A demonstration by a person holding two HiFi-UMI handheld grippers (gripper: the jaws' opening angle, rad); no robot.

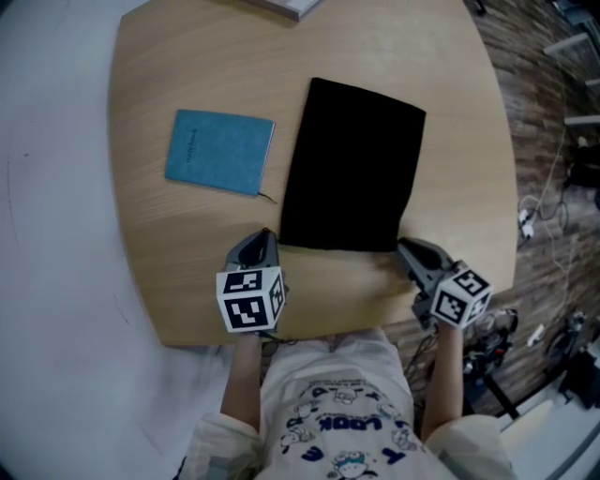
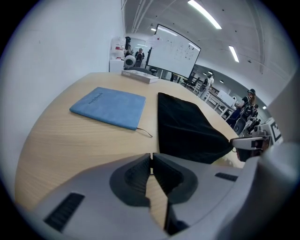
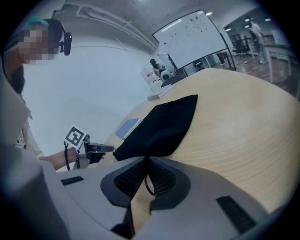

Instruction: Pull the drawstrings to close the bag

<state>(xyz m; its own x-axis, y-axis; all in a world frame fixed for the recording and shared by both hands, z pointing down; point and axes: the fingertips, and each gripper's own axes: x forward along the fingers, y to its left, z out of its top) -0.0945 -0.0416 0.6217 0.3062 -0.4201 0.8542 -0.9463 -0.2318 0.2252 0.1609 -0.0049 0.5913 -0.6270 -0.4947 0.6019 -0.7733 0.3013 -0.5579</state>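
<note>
A flat black drawstring bag (image 1: 352,164) lies in the middle of the round wooden table (image 1: 178,281), its mouth toward me. My left gripper (image 1: 267,240) sits at the bag's near left corner. In the left gripper view the jaws (image 2: 151,157) meet with a thin dark strand pinched at their tips, right at the bag's edge (image 2: 187,126). My right gripper (image 1: 405,248) is at the near right corner. Its jaws (image 3: 147,161) are shut on a black drawstring (image 3: 146,183) that loops down between the pads from the bag (image 3: 159,126).
A blue notebook (image 1: 218,150) lies left of the bag, with a thin cord at its near corner. A pale book (image 1: 286,7) rests at the table's far edge. The table's near edge is just behind both grippers. Cables and stands (image 1: 548,216) clutter the floor on the right.
</note>
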